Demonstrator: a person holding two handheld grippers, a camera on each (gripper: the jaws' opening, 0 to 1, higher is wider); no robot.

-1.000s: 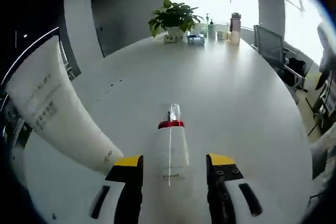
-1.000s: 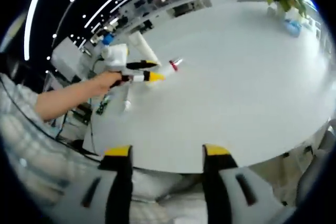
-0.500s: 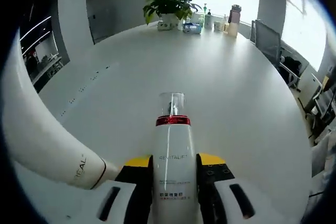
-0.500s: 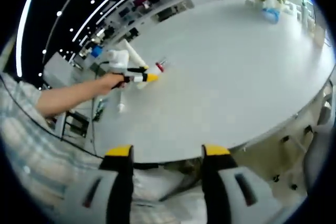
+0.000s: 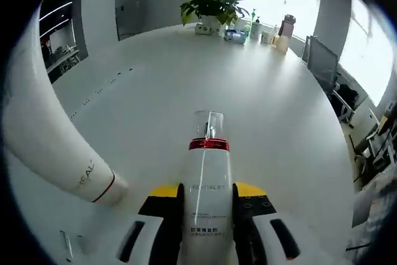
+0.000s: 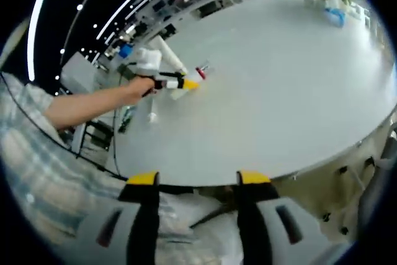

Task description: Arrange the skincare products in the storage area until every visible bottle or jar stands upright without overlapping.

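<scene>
**Left gripper clamps the lying Revitalift bottle, ready to stand it up**

At the near left edge of the white table [image 5: 273, 103], in the left gripper view, a large white L'Oréal tube [image 5: 43, 147] leans in from the left, its red-ringed end resting on the tabletop just beside the left gripper [image 5: 206, 193]. That gripper's yellow-tipped jaws are closed against both sides of the white Revitalift pump bottle [image 5: 206, 203], which points away along the jaws, its red collar and clear cap toward the middle of the table. The bottle looks to be lying low over the surface rather than upright; whether it is lifted clear I cannot tell. At the far edge stand a potted plant [image 5: 213, 5] and a cluster of small bottles [image 5: 270, 30], well apart from the work.

In the right gripper view, the right gripper [image 6: 194, 181] hangs off the near edge of the table with its jaws spread and nothing between them.

The step in hand appears to be righting the pump bottle. The next move calls for tipping it base-down on open tabletop, clear of the tube, then letting go gently. The tube likely needs attention afterwards.
</scene>
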